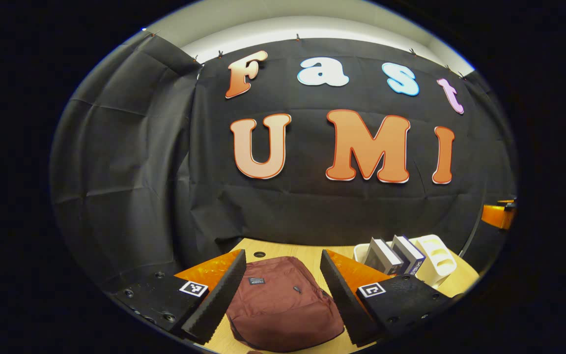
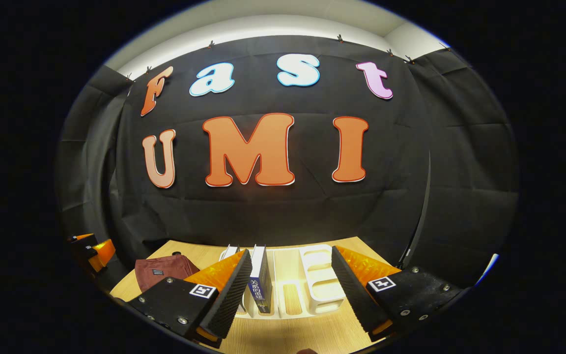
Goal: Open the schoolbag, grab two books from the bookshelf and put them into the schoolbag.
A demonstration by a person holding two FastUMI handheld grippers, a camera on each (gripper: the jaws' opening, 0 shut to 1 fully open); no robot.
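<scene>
Schoolbag, maroon fabric, lies zipped flat on the wooden desk, dead ahead between the left hand-held gripper's spread fingers; right hand-held gripper, likewise spread and empty, faces the white bookshelf.

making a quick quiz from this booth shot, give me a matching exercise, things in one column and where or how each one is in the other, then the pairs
Things:
1. schoolbag
2. books
3. left gripper
4. table

States:
A. standing upright in the white bookshelf
B. lying flat, dark red
C. light wood, under everything
D. open, fingers wide apart above the bag

Pairs: 1-B, 2-A, 3-D, 4-C
</scene>
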